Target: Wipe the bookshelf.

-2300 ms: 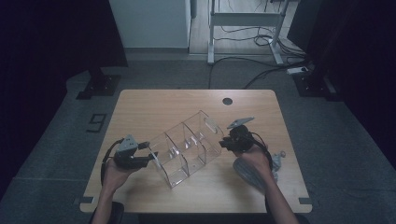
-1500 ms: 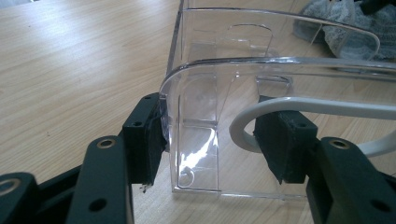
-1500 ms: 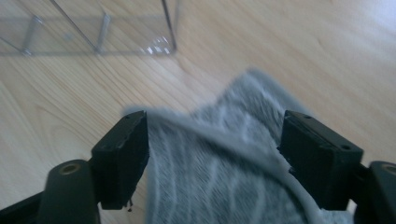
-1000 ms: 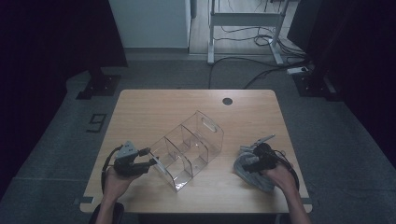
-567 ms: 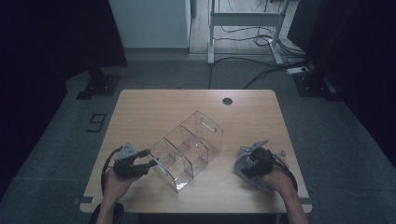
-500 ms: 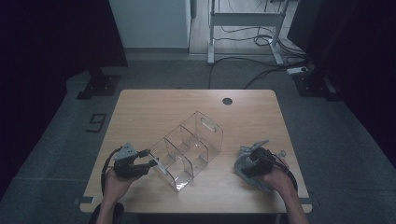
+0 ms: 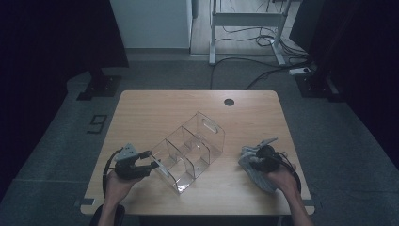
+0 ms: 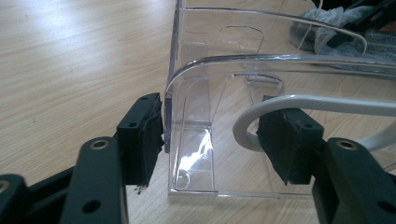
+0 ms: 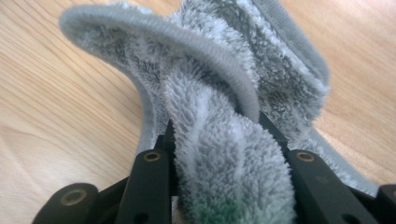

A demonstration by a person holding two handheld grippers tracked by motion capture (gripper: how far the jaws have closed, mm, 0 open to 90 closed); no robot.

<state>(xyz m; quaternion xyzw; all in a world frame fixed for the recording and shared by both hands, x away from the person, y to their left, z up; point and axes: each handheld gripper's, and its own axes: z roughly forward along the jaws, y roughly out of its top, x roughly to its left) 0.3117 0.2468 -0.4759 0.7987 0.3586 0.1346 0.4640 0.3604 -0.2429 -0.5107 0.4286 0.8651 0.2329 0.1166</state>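
Grey microfibre cloth [image 9: 224, 121]: soft, light, bunched right of clear acrylic organiser [image 7: 190, 150]; right gripper [image 9: 215, 140] just clamped on fold; left gripper [image 8: 210, 135] astride rigid, slippery organiser wall, unclenched.

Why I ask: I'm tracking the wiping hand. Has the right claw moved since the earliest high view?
Yes. The right claw has drawn away from the clear organizer, toward the table's right near corner, its jaws just closing on the grey cloth.

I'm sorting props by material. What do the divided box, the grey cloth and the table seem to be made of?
Divided box: probably clear acrylic or similar hard plastic, glossy; the table grain shows through its walls.
Grey cloth: soft plush fabric, likely microfibre, with fuzzy pile and a stitched edge.
Table: pale wood or wood-look laminate, smooth with a slight sheen; which one is unclear.
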